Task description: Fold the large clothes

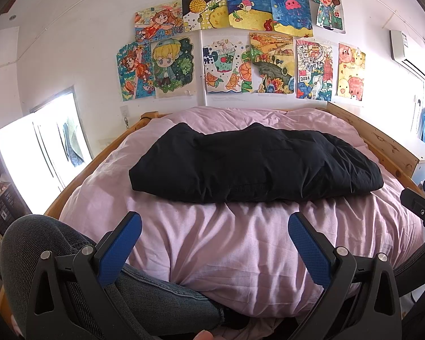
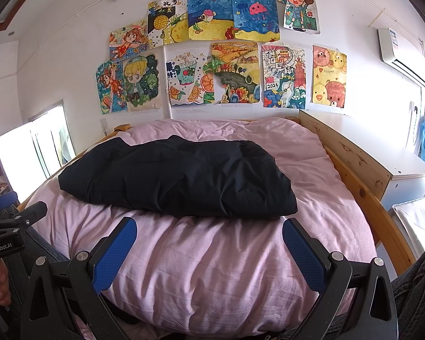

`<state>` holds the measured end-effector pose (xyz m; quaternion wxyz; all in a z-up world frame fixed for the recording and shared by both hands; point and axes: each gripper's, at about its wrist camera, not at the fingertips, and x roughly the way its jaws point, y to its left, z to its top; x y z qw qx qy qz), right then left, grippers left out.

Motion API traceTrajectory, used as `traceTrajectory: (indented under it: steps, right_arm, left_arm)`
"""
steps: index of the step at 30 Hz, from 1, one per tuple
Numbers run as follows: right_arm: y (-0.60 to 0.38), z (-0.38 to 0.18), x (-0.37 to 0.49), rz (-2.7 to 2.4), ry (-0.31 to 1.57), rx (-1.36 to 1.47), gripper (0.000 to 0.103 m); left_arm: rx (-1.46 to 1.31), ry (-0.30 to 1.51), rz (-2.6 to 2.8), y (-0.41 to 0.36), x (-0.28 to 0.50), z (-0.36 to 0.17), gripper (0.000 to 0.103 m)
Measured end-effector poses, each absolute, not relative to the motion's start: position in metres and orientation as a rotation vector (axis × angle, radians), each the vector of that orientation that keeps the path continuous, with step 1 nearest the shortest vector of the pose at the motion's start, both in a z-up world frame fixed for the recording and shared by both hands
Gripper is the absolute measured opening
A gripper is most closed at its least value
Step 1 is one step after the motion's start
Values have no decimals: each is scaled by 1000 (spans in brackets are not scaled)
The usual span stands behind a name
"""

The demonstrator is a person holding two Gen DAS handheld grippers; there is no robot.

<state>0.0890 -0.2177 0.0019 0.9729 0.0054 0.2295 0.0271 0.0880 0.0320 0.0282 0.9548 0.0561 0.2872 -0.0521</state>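
Observation:
A black garment (image 1: 252, 164) lies folded into a thick oblong bundle across the middle of the pink duvet (image 1: 226, 240). The right wrist view shows the same black garment (image 2: 181, 175) slightly to the left on the duvet (image 2: 209, 257). My left gripper (image 1: 215, 226) hangs open above the duvet, well short of the garment's near edge, with nothing between its blue pads. My right gripper (image 2: 209, 232) is open too, its fingertips just short of the bundle's near edge. Each gripper shows at the edge of the other's view: the right gripper (image 1: 422, 201) and the left gripper (image 2: 11, 212).
A wooden bed frame (image 2: 351, 167) surrounds the duvet. Children's drawings (image 1: 240, 42) cover the wall behind. A bright window (image 1: 39, 147) is at the left, a white cabinet (image 2: 405, 175) and an air conditioner (image 2: 396, 53) at the right. A person's jeans-clad leg (image 1: 161, 297) rests at the lower left.

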Motion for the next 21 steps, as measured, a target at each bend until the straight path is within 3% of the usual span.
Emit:
traceTrajectory:
  steps: [21]
  right_arm:
    - [-217, 2, 89, 54, 462, 13, 103]
  left_arm:
    - [115, 582, -106, 33, 88, 27, 102]
